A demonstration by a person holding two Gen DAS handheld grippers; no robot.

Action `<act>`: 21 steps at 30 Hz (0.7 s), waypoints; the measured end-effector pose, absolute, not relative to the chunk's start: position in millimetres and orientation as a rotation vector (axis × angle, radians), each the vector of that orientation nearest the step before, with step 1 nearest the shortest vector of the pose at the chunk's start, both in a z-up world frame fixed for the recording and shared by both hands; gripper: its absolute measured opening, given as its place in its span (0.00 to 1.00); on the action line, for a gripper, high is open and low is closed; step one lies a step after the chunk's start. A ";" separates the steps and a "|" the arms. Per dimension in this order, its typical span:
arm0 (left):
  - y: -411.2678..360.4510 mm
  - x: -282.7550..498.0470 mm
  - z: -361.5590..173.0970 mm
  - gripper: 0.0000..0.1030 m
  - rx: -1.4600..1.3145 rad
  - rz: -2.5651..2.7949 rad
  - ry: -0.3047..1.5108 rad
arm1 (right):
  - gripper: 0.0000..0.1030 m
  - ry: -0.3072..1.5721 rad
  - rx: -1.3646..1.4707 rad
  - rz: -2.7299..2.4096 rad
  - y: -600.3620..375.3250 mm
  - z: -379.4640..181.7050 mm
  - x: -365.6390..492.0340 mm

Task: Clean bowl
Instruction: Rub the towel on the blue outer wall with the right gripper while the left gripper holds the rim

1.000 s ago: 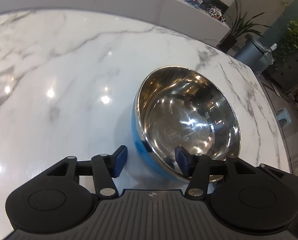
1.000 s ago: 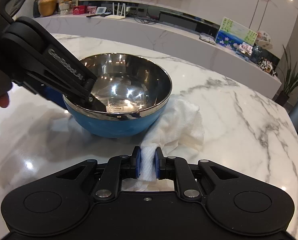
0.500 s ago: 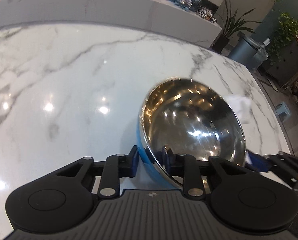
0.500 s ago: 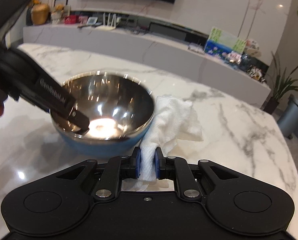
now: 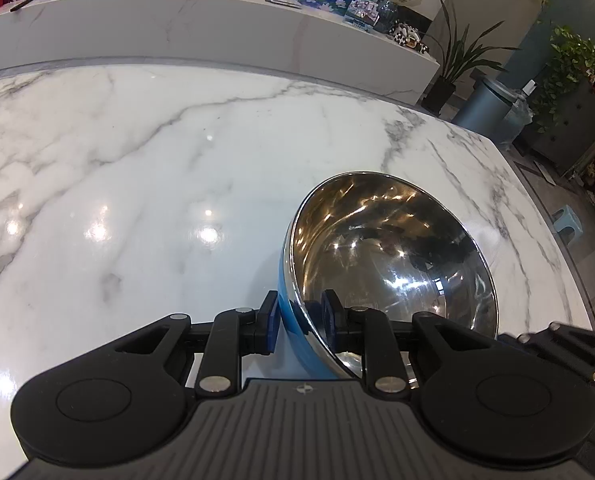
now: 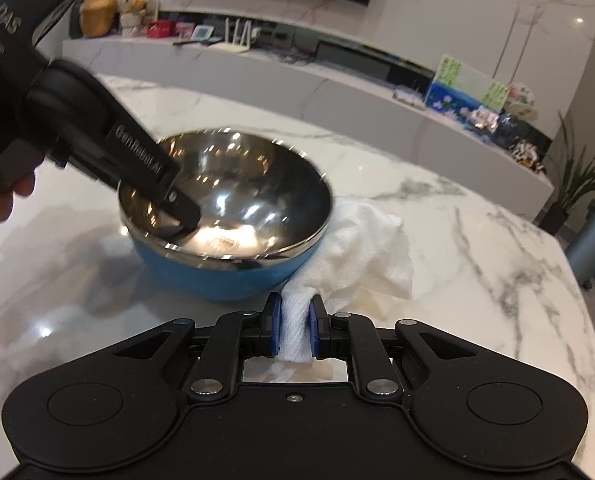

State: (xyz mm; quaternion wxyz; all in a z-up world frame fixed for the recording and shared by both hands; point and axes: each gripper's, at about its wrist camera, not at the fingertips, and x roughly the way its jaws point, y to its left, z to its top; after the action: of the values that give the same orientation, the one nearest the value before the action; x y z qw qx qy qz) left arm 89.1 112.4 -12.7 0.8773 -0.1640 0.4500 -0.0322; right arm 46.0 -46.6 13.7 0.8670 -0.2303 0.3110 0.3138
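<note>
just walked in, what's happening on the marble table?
A person with two handheld grippers is cleaning a bowl. The left gripper is clamped on the bowl's near rim, one pad outside on the blue wall, one inside the steel. The right gripper is shut on a white cloth lying beside the bowl on the table. No wiping inside yet.

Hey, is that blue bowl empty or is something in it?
Empty: the bowl shows only bare, shiny steel inside; the white cloth lies outside it.
</note>
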 end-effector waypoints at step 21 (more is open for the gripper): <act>109.7 87.9 -13.5 0.25 -0.381 -0.043 0.988 | 0.12 0.634 -0.500 0.638 -47.2 14.8 48.9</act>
State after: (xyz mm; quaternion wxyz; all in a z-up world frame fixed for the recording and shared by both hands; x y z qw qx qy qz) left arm 87.9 109.7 -13.5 0.8628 -0.1819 0.4712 -0.0206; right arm 48.9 -47.2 14.8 0.8705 -0.2393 0.3031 0.3051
